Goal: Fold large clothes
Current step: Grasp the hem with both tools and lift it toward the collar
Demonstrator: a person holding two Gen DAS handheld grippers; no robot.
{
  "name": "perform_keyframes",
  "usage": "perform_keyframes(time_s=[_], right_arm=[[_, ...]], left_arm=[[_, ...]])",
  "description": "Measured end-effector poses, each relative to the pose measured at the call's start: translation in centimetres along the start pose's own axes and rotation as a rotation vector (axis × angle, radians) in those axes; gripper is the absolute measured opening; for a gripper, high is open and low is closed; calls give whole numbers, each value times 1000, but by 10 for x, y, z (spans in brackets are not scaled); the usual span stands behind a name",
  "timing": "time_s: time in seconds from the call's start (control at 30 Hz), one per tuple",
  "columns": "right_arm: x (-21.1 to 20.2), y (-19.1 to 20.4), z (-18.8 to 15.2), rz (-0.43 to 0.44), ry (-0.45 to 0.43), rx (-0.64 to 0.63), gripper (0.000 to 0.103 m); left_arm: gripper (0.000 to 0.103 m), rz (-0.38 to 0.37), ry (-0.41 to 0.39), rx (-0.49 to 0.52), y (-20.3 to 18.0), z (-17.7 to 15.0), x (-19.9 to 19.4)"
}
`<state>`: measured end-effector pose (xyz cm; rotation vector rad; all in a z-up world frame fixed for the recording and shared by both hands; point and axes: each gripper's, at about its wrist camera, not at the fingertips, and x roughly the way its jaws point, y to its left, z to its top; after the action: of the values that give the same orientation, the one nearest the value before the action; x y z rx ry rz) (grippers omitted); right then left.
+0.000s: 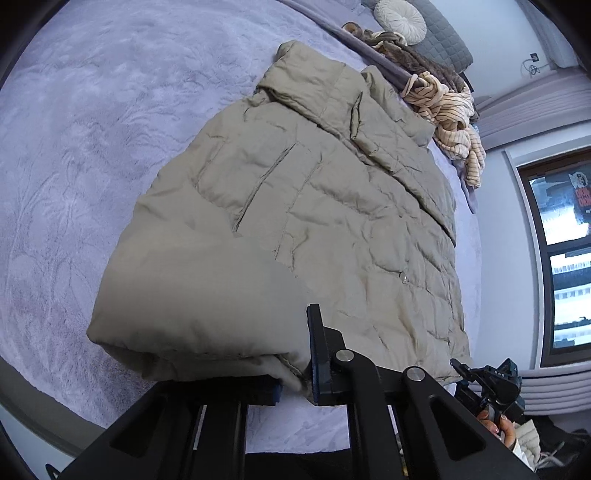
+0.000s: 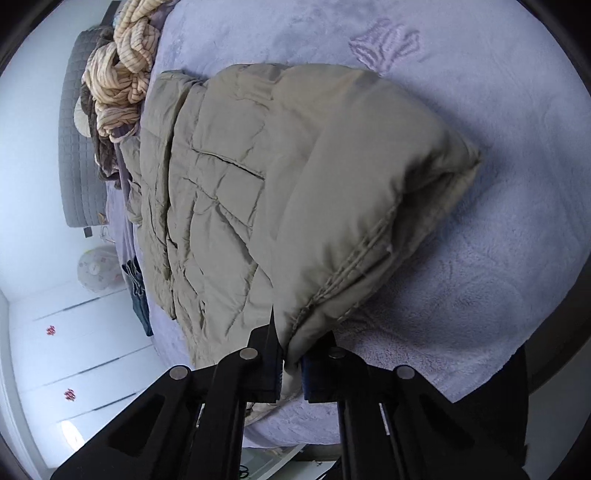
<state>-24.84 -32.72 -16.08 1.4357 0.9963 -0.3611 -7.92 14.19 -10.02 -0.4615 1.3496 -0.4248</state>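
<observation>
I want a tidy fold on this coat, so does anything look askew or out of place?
Nothing damaged. Both tongs, left and right, pinch the hem of the khaki puffer coat. Only oddity: a crumpled striped garment heaped by the coat's collar on the bed.

Left gripper (image 1: 295, 373) clamps the near folded edge of a beige puffer jacket (image 1: 295, 206), fabric pinched between both fingers. Jacket lies spread on a lavender fuzzy blanket (image 1: 92, 129), collar end far from the camera, next to a striped cream garment (image 1: 454, 114) and a brown fuzzy item (image 1: 413, 55); a round cream cushion (image 1: 400, 16) sits beyond. Right gripper (image 1: 491, 384) shows at lower right off the jacket's corner, a hand (image 1: 506, 430) on it, jaw state unclear; window (image 1: 561, 258) at right.
</observation>
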Motion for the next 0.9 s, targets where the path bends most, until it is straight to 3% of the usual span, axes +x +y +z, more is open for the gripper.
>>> perform_keyframes(time_s=[0.3,0.57,0.77,0.9], right_arm=[[-25,94,20,-64,-74,-339,6],[-37,211,74,-40,-120,-598,6],[-10,299,138,-49,-116,-747,6],[40,333,182,-108,-94,-765,6]], left_arm=[[12,-15,-145,125,-46,47,-41],[12,23,-295,206,-112,135,-50],[12,88,-387,204,-150,214,-26],[12,157,-393,199,-158,261,14]])
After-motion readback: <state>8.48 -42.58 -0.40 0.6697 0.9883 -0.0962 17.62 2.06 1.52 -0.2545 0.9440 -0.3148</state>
